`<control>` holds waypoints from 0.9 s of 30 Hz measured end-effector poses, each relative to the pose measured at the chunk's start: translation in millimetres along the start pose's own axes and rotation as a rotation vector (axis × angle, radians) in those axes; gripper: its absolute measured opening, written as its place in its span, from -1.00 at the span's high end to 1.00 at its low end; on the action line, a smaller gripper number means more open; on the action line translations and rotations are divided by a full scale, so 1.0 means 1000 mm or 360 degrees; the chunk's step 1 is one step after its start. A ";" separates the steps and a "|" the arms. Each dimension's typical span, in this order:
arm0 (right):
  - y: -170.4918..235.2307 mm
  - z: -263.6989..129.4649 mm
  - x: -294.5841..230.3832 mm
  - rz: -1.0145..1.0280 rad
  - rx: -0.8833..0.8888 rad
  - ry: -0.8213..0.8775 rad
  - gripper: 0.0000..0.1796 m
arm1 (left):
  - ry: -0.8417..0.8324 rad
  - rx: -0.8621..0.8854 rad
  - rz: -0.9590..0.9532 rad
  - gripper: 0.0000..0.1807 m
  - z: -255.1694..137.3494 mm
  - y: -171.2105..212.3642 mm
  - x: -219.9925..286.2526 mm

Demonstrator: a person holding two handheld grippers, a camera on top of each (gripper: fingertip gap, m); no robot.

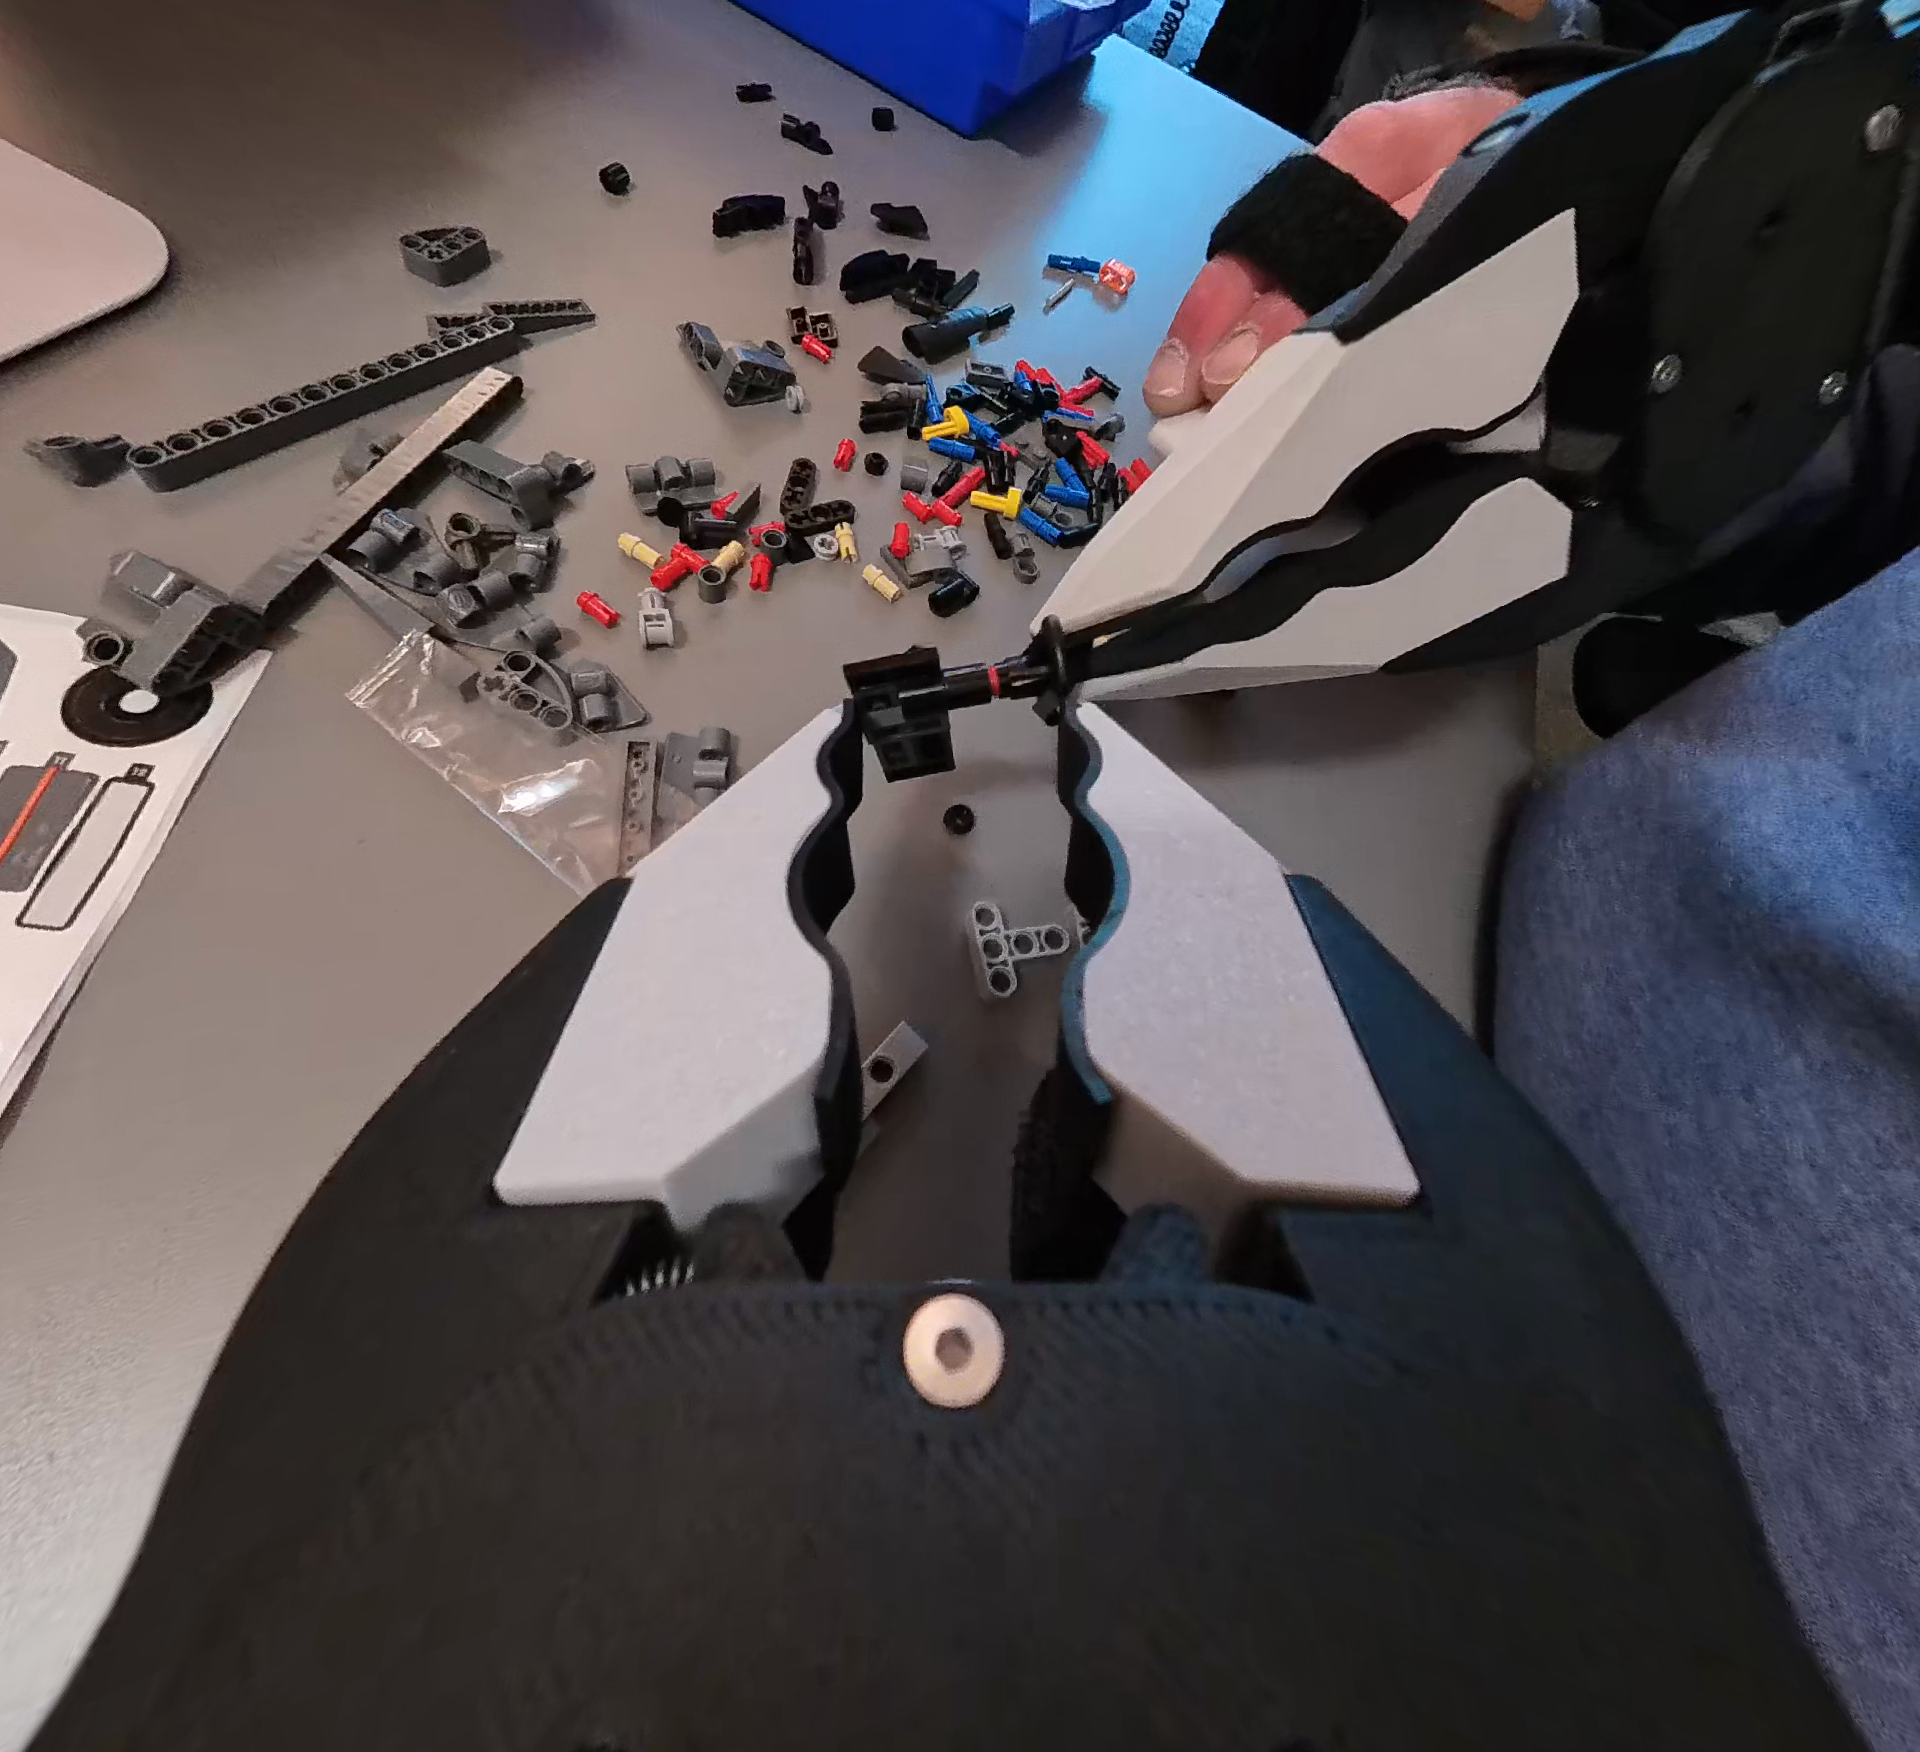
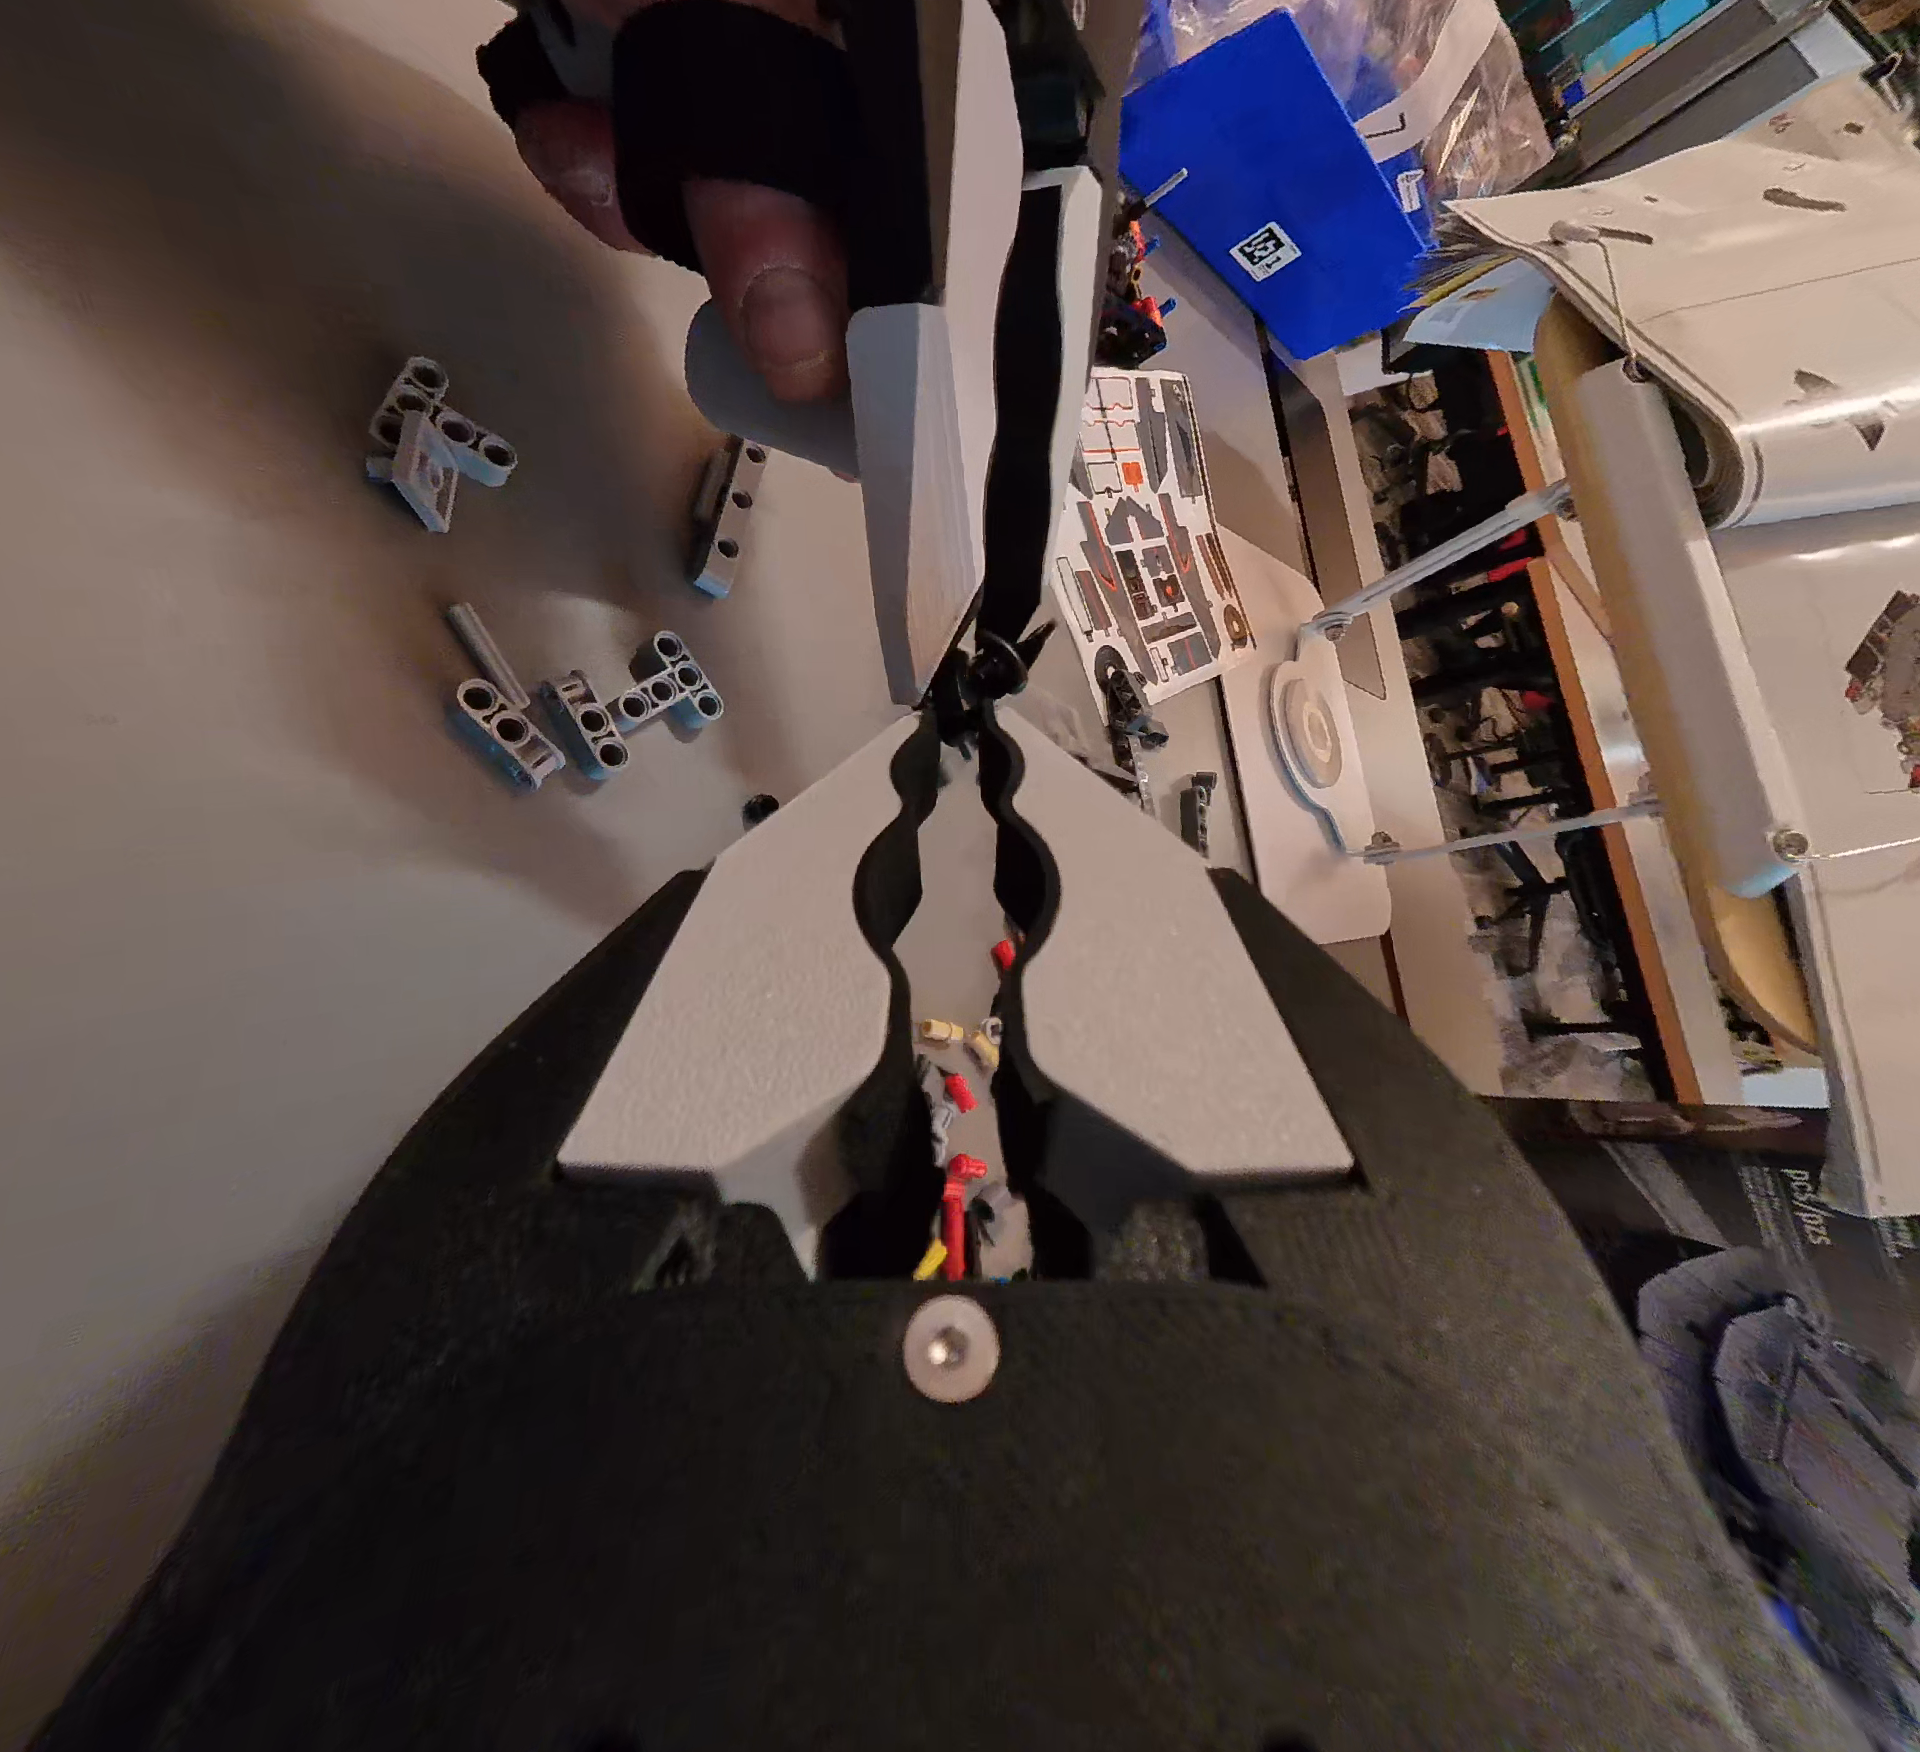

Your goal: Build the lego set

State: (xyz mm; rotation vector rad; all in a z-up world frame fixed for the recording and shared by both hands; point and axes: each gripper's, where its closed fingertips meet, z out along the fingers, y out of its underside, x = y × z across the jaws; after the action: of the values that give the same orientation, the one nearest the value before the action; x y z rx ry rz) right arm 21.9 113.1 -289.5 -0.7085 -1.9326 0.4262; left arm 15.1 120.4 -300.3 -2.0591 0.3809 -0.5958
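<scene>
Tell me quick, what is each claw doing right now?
Left gripper: open, its left fingertip touching the small black lego assembly.
Right gripper: shut on the black axle end of that assembly.

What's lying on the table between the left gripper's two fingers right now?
In the left wrist view, a light grey T-shaped beam and a small black piece lie on the table between the left gripper's fingers.

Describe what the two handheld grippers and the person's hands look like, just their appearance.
Both grippers, left gripper and right gripper, have black textured printed bodies with a silver screw at the centre. Their jaws are pale grey wedges lined with wavy black pads. The hand on the right gripper has a black fabric loop around the fingers. Blue denim fabric shows beside the left gripper.
</scene>
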 end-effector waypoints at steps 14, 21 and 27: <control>-0.004 -0.002 -0.003 0.0265 0.0124 -0.0217 0.96 | 0.0049 0.0004 -0.0024 0.59 -0.001 0.001 0.004; -0.017 -0.004 -0.011 0.0401 0.0211 -0.0430 0.98 | 0.0075 0.0007 0.0133 0.56 -0.009 0.004 0.013; -0.021 -0.004 -0.020 0.0417 0.0202 -0.0560 1.00 | 0.0091 -0.0027 0.0262 0.55 -0.011 0.009 0.019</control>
State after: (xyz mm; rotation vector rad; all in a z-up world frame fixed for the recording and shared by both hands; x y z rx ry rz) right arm 25.5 84.0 -289.1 -0.8502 -2.1205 0.8776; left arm 24.2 98.6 -297.6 -2.0070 0.5843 -0.5536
